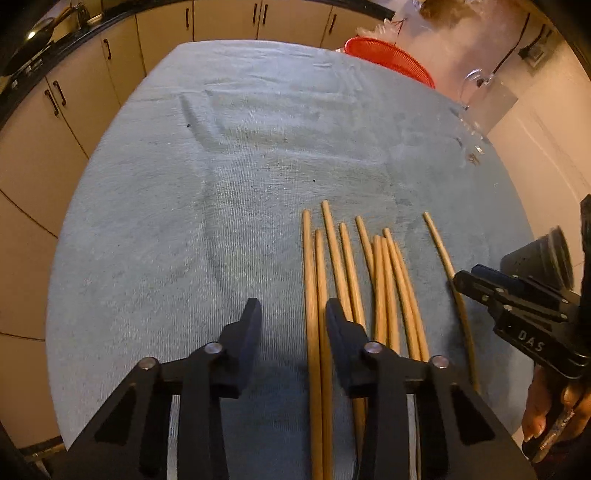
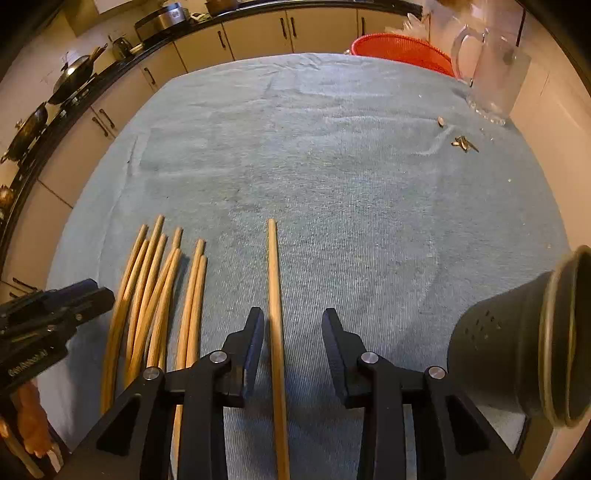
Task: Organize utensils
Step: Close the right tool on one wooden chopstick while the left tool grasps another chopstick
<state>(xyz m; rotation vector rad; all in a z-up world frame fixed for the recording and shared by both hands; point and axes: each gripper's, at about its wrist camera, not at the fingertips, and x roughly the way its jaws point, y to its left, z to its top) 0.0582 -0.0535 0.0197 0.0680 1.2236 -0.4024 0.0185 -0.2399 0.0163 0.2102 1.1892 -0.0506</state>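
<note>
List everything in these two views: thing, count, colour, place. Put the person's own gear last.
chopsticks: nine, tan wood, lying roughly parallel on the towel; eight bunched, one apart on the right
towel: one, light blue, covering the table
holder: one, dark grey, perforated, tipped on its side at the right edge
basket: one, red, far edge of the table
glass jug: one, clear, far right corner
small metal bits: a few, near the jug, too small to identify
cabinets: cream, dark handles, beyond the table
left gripper: black, open over two bunched chopsticks
right gripper: black, open over the lone chopstick
</note>
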